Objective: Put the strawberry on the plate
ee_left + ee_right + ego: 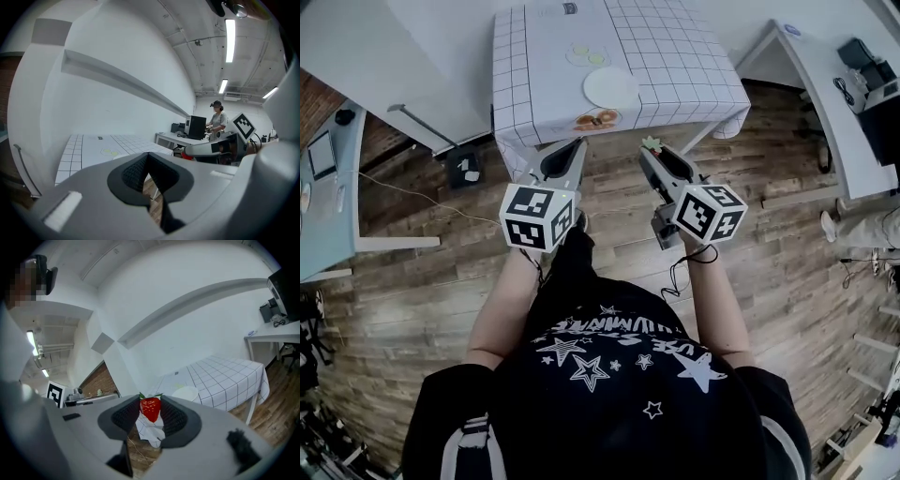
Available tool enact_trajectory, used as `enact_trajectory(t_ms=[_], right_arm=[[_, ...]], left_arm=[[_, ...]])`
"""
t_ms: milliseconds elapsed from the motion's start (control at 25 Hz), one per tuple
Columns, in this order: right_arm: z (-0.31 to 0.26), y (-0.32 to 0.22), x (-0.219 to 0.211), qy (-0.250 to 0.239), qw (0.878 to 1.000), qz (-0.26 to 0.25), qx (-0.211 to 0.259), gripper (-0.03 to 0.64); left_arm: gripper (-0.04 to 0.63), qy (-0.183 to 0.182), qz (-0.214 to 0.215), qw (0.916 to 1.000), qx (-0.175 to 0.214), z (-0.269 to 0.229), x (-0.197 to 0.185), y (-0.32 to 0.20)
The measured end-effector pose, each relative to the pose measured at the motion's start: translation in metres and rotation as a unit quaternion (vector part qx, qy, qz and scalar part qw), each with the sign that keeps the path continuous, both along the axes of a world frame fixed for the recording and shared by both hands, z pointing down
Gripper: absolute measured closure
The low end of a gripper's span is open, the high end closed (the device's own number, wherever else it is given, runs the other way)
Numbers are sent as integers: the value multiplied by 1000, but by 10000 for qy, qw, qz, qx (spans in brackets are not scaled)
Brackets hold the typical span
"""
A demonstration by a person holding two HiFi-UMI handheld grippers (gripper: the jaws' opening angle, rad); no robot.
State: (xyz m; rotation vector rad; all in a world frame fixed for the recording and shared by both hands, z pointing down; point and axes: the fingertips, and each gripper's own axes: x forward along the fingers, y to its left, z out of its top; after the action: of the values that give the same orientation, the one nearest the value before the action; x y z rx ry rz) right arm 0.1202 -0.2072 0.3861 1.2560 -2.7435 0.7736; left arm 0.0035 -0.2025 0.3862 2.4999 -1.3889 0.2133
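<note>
A red strawberry (151,408) with green leaves is pinched between the dark pads of my right gripper (151,414), which is shut on it. In the head view the strawberry (652,144) sits at the tip of the right gripper (656,152), over the wooden floor just short of the table's front edge. The white plate (611,88) lies on the checkered tablecloth, ahead and slightly left of the strawberry; in the right gripper view the plate (185,393) is beyond the jaws. My left gripper (570,152) hangs beside the right one, jaws together and holding nothing.
The table (694,66) also carries a pale mat with yellow-green slices (586,54) and an orange-brown food item (596,119) near the front edge. Desks stand at the left (328,187) and right (825,84). Another person (217,119) stands at a far desk.
</note>
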Motion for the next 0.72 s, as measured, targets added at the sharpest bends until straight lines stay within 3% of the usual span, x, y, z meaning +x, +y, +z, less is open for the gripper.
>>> enact_trajectory(t_ms=[280,720], right_arm=[[12,-51,-7,42,9996,158,-236,472],[37,-103,-19,358,9980,294,-428,472]], left_arm=[[586,-6,188,9997,-153,6,-4,-62],[586,-10,272,9993,-251,19,-26,-107]])
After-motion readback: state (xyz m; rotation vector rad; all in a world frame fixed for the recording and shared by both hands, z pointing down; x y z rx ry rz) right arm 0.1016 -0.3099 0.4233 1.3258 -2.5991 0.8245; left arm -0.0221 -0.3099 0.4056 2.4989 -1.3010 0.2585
